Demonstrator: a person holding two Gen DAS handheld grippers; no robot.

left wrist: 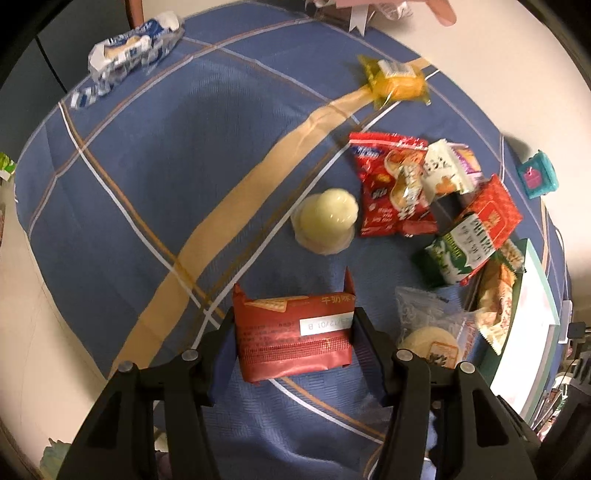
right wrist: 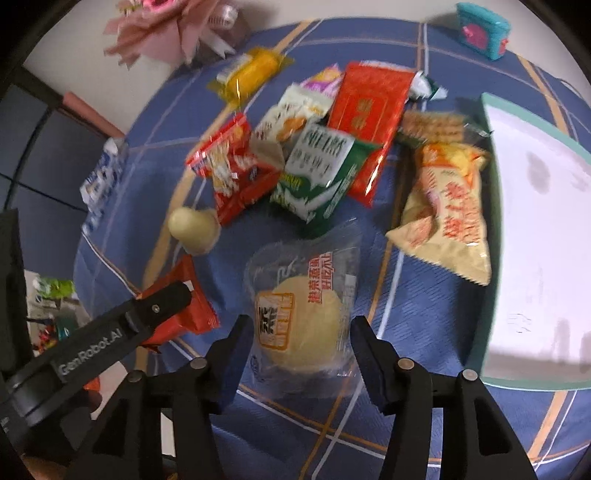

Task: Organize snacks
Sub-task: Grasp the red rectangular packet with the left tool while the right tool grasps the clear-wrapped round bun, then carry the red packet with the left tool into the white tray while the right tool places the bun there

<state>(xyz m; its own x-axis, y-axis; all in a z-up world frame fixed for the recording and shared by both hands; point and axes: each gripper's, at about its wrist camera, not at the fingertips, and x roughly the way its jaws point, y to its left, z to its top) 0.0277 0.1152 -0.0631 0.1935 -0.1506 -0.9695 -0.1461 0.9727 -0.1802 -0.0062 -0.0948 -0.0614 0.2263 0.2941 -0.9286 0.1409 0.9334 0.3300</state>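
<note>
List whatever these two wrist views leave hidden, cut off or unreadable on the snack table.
- Purple-and-yellow packet: right wrist view, mostly buried under the white packet and the red flat packet.
- Print on the red chip bag: blurred in both views.
- Red wafer pack: right wrist view, largely covered by the left gripper.
- Pink bouquet: cut off by the top edge.
- White tray: right side cut off by the lens rim.

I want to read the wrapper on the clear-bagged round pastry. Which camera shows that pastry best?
The right wrist view: the round pastry lies whole and central there, label facing up, between the open right tongs. The left wrist view catches it only low at the right, partly hidden behind a finger of the left tongs.
</note>
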